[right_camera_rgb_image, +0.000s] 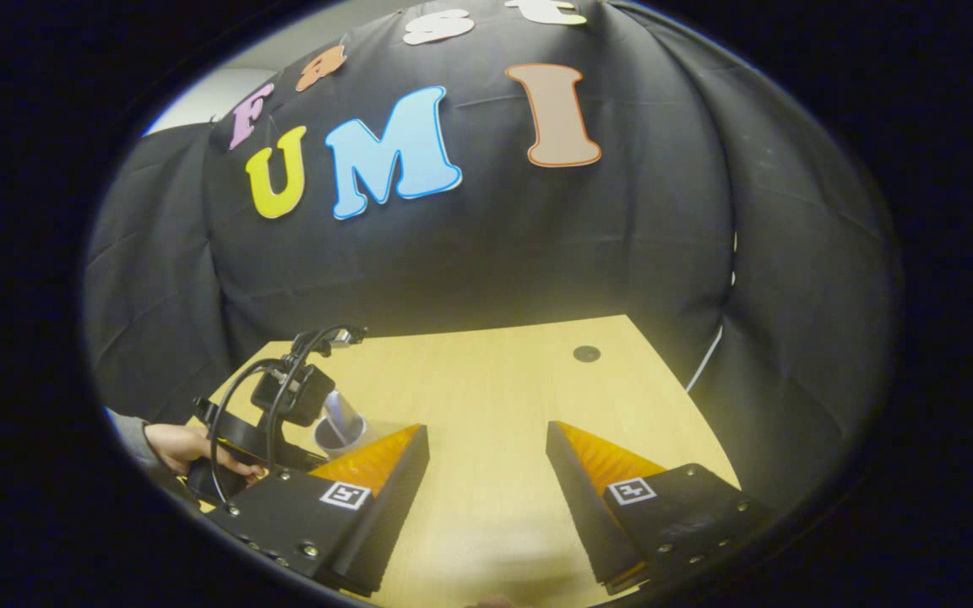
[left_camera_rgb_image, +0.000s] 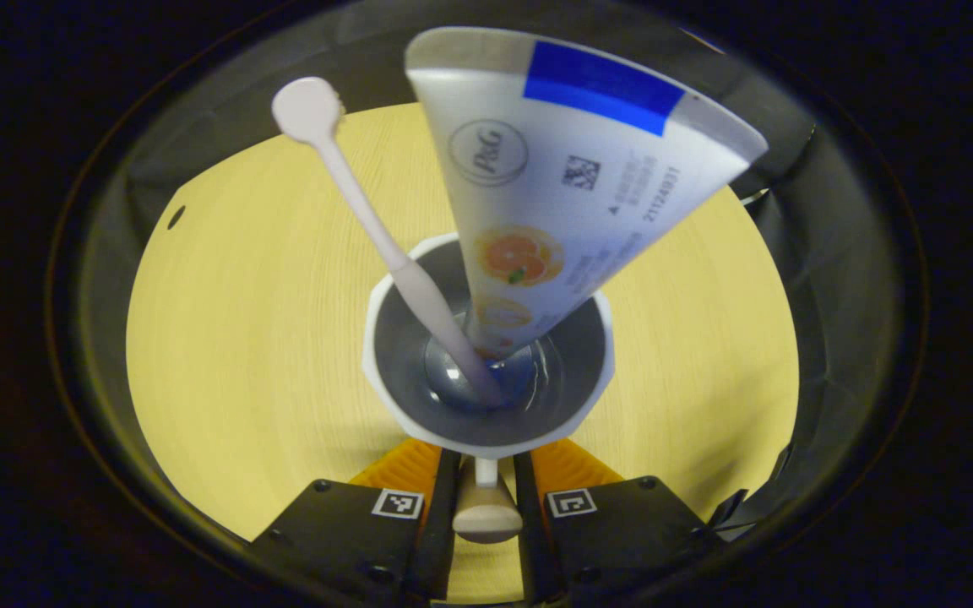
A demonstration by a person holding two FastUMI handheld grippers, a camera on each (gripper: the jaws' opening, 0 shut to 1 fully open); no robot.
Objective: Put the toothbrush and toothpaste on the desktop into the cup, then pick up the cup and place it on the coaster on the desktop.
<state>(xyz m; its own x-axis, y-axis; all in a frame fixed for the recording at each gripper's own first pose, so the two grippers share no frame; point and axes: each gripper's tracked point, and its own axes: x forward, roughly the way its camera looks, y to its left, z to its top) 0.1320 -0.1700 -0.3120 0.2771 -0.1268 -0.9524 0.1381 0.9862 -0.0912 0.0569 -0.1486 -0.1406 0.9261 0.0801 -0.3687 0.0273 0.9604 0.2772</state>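
Clamped between the left gripper's point(left_camera_rgb_image: 486, 485) close-set fingers is the handle point(left_camera_rgb_image: 486, 507) of the cup point(left_camera_rgb_image: 488, 359), seen from above over the desk point(left_camera_rgb_image: 241, 338). Inside, the toothbrush point(left_camera_rgb_image: 377, 228) leans left with its rounded end up, and the toothpaste point(left_camera_rgb_image: 562, 186) stands to its right (cap end down, crimped end up). In the right gripper view, a hand point(right_camera_rgb_image: 187, 447) holds the left gripper at far left; the right gripper point(right_camera_rgb_image: 486, 456) hangs over bare desk, fingers wide apart.
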